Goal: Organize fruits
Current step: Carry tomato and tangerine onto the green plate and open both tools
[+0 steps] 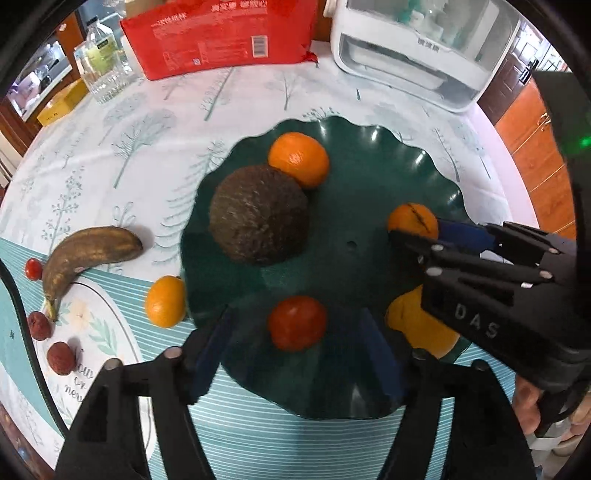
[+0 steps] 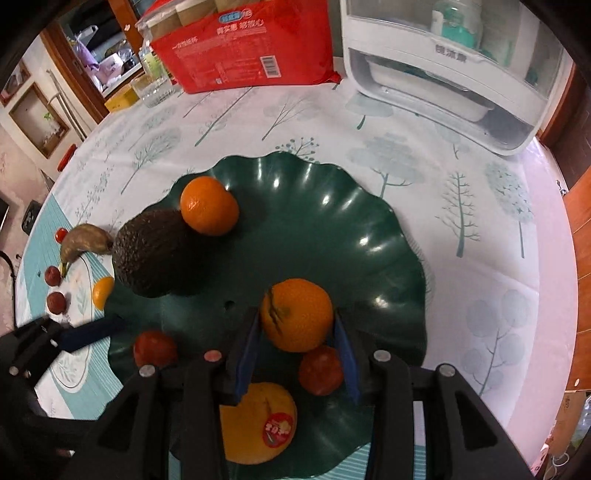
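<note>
A dark green wavy plate (image 1: 369, 155) (image 2: 332, 221) holds a brown avocado (image 1: 258, 216) (image 2: 155, 251), an orange (image 1: 299, 158) (image 2: 208, 205), a red tomato (image 1: 297, 322) (image 2: 155, 349), a second red fruit (image 2: 320, 371) and a big yellow stickered fruit (image 1: 410, 325) (image 2: 258, 424). My right gripper (image 1: 415, 230) (image 2: 297, 354) is closed around a small split-skinned orange (image 1: 413, 218) (image 2: 297, 319) over the plate. My left gripper (image 1: 295, 354) is open, its fingers either side of the tomato.
Left of the plate on the tablecloth lie a browned banana (image 1: 88, 251) (image 2: 83, 242), a small orange (image 1: 165, 301) (image 2: 101, 291) and several small red fruits (image 1: 61, 357) (image 2: 56, 302). A red bag (image 1: 221, 33), bottles (image 1: 99, 59) and a white appliance (image 1: 424, 48) stand at the back.
</note>
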Demonstrator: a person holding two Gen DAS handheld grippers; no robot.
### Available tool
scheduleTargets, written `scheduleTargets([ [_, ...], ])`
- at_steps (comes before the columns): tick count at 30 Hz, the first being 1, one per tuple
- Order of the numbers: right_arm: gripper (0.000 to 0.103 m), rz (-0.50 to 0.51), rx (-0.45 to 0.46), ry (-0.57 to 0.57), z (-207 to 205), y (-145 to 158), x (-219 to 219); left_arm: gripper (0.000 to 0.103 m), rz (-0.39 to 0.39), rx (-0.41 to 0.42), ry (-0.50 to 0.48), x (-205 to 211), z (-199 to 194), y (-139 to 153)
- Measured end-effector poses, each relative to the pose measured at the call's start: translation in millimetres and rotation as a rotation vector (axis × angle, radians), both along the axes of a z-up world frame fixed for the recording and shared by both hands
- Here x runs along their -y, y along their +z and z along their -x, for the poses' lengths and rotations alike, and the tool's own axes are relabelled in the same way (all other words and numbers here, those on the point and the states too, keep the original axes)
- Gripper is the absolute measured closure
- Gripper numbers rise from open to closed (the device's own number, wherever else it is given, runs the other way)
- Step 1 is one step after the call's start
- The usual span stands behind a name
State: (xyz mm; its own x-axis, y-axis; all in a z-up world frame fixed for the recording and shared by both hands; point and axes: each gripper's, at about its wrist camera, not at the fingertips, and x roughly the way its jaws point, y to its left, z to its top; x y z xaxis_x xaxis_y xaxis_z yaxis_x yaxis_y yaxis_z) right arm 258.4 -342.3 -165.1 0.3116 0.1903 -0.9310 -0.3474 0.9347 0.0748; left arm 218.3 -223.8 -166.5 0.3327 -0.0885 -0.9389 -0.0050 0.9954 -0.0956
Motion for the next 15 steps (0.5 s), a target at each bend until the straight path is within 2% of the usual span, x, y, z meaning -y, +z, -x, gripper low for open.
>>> scheduleTargets([
  [4, 0.055, -0.009, 0.016, 0.005, 3.3, 6.4, -2.1, 0.025, -0.007, 0.003, 0.01, -5.4, 4.9, 3.7],
  [15, 0.054, -0.031, 0.064, -0.009, 16.5, 34.4, -5.4, 0.024, 0.011, 0.026, 0.042, -23.4, 16.5, 20.4],
])
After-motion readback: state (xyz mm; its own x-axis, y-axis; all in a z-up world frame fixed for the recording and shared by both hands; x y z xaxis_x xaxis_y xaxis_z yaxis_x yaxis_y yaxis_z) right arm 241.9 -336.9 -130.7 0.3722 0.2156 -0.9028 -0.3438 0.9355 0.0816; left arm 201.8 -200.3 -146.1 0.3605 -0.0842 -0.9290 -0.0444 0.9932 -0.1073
